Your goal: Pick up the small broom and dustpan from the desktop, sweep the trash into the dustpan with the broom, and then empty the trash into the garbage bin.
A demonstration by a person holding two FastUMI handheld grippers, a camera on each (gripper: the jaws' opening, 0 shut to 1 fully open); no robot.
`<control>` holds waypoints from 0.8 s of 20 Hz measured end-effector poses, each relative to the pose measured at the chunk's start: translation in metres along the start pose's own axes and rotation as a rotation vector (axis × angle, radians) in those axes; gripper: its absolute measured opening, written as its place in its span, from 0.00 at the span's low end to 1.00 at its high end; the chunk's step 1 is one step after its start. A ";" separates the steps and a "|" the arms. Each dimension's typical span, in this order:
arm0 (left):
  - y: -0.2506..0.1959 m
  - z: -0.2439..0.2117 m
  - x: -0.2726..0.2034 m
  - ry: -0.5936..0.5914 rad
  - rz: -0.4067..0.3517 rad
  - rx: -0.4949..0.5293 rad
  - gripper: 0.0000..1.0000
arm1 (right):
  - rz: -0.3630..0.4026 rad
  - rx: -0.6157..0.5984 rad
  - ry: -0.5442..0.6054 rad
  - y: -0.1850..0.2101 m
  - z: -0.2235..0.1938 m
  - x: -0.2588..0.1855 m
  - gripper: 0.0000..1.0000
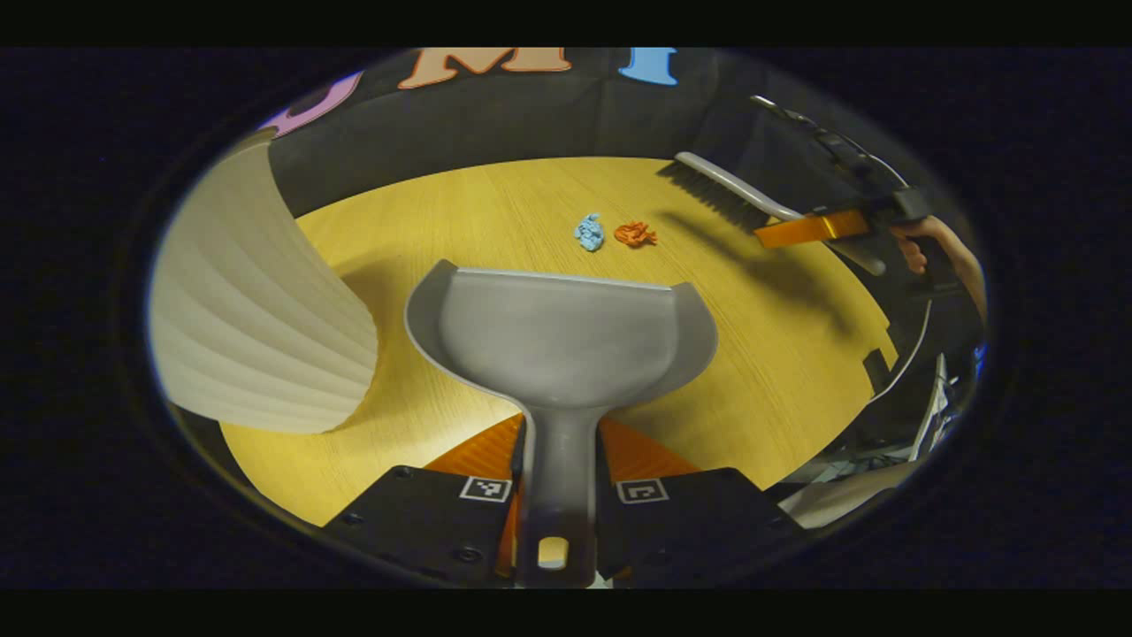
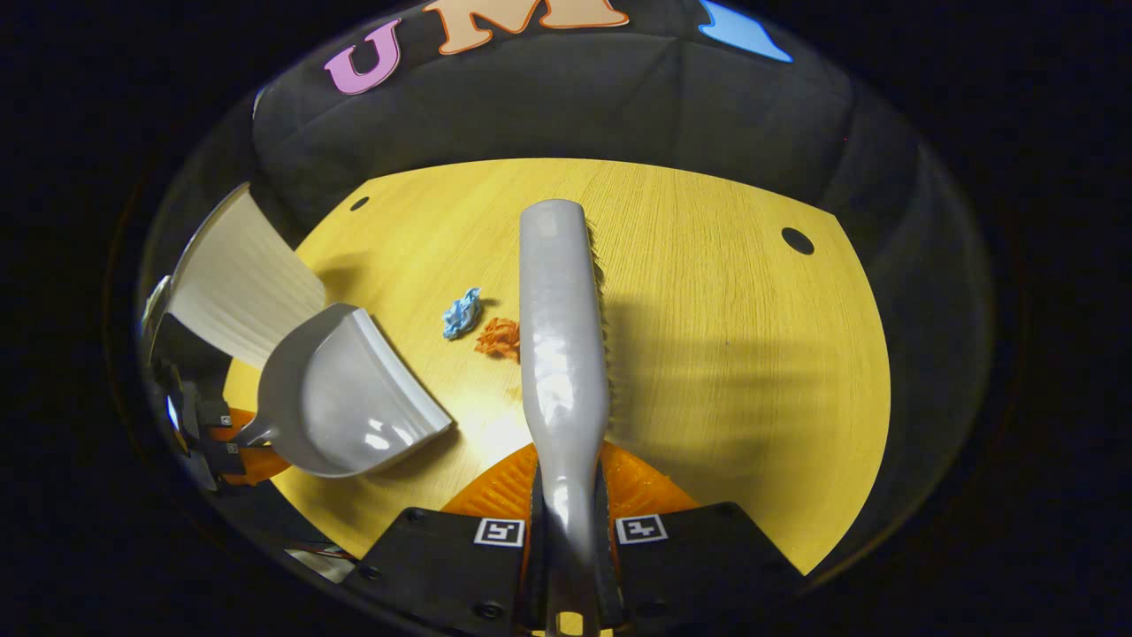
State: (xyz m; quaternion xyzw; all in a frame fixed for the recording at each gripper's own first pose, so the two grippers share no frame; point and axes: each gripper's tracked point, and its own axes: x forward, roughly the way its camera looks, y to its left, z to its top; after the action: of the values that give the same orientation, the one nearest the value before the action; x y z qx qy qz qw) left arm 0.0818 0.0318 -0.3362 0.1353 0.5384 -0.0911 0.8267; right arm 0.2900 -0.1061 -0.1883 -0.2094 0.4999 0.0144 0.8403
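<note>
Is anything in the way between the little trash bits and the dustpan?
Nothing visible blocks them. The blue scrap and orange scrap lie on bare desktop just beyond the open front edge of the dustpan, held by the left gripper. The broom, in the right gripper, hangs beside the scraps.
</note>
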 end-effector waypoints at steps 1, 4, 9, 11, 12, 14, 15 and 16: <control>0.004 -0.001 0.003 0.002 -0.023 0.032 0.29 | -0.026 -0.014 0.024 0.000 0.005 0.009 0.23; 0.013 -0.001 0.006 0.027 -0.066 0.093 0.31 | -0.041 0.005 0.088 0.012 0.017 0.020 0.21; 0.021 0.002 0.013 0.027 -0.072 0.139 0.29 | -0.097 -0.279 0.162 0.007 0.016 0.038 0.23; 0.022 -0.003 0.015 0.035 -0.059 0.150 0.29 | -0.047 -0.371 0.159 0.023 0.010 0.040 0.23; 0.022 -0.005 0.017 0.041 -0.052 0.151 0.29 | -0.012 -0.415 0.157 0.031 0.010 0.038 0.23; 0.024 -0.010 0.023 0.043 -0.040 0.145 0.29 | 0.053 -0.523 0.163 0.047 0.007 0.030 0.23; 0.021 -0.009 0.023 0.047 -0.037 0.135 0.29 | 0.064 -0.585 0.165 0.054 0.003 0.030 0.23; 0.019 -0.007 0.024 0.045 -0.035 0.125 0.27 | 0.073 -0.634 0.171 0.061 0.000 0.028 0.23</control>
State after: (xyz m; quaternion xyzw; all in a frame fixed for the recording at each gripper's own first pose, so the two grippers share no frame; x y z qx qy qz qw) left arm 0.0914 0.0522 -0.3588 0.1794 0.5524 -0.1360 0.8026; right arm 0.2899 -0.0559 -0.2327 -0.4428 0.5463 0.1817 0.6874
